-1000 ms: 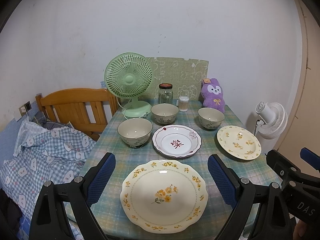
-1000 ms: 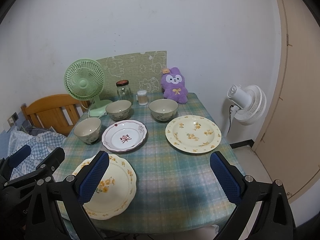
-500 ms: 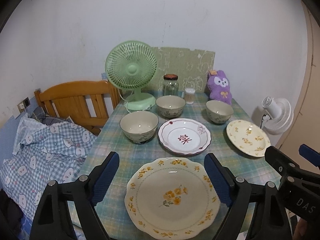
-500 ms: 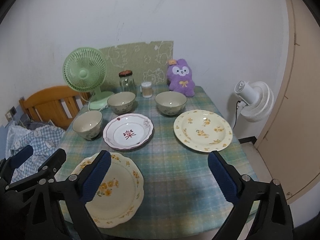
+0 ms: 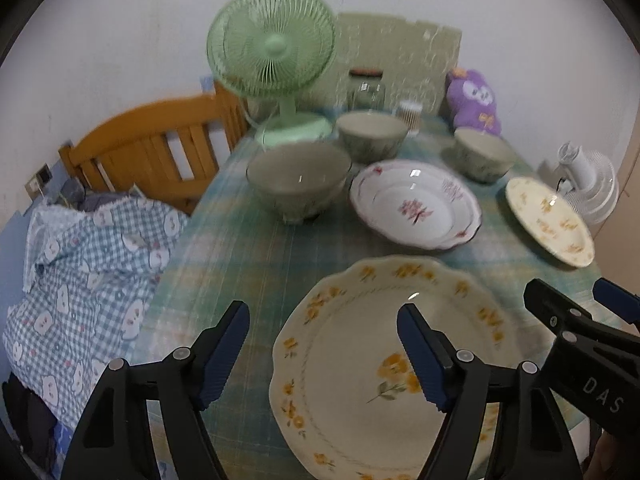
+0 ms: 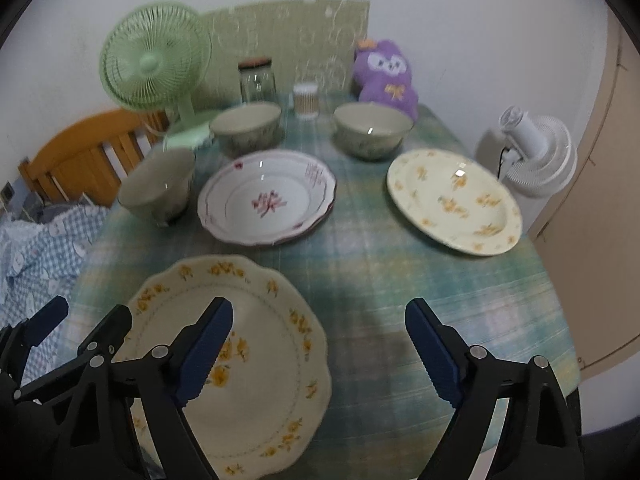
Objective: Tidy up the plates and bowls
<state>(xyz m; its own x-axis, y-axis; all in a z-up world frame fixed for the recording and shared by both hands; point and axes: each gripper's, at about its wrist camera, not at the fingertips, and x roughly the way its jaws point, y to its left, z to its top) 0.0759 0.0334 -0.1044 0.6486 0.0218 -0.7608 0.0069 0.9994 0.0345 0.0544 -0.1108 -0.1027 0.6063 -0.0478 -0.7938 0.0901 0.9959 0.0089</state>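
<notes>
On the plaid-clothed table [image 6: 400, 280], as catalogued from both wrist cameras:

Scalloped cream plate with yellow flowers [image 5: 384, 364] [image 6: 236, 360]: nearest the table's front edge, at 6 o'clock in the left wrist view, 7 o'clock in the right.

Left gripper [image 5: 323, 354] [image 6: 90, 322]: jaws spread wide, holding nothing; the plate's left rim lies between the blue pads in the left wrist view.

Right gripper [image 6: 318, 352] [image 5: 576, 308]: jaws spread wide, empty; its left pad overlaps the same plate, its right pad is over bare cloth.

White plate with red motif [image 5: 416, 210] [image 6: 266, 198]: table centre, 12 o'clock of the scalloped plate.

Round cream plate with yellow flowers [image 6: 454, 202] [image 5: 550, 220]: at 2 o'clock, near the right edge.

Three grey-green bowls: one [image 5: 298, 182] [image 6: 158, 186] just left of the white plate; one [image 5: 372, 136] [image 6: 246, 128] behind it; one [image 5: 482, 154] [image 6: 372, 130] at 1 o'clock.

Back row: green desk fan [image 5: 274, 48], glass jar [image 6: 257, 82], small container of sticks [image 6: 306, 98], purple plush toy [image 6: 386, 74].

Off-table: wooden chair [image 5: 148, 152] and checked cloth [image 5: 88, 264] at 9 o'clock; white fan [image 6: 536, 156] at 3 o'clock.
</notes>
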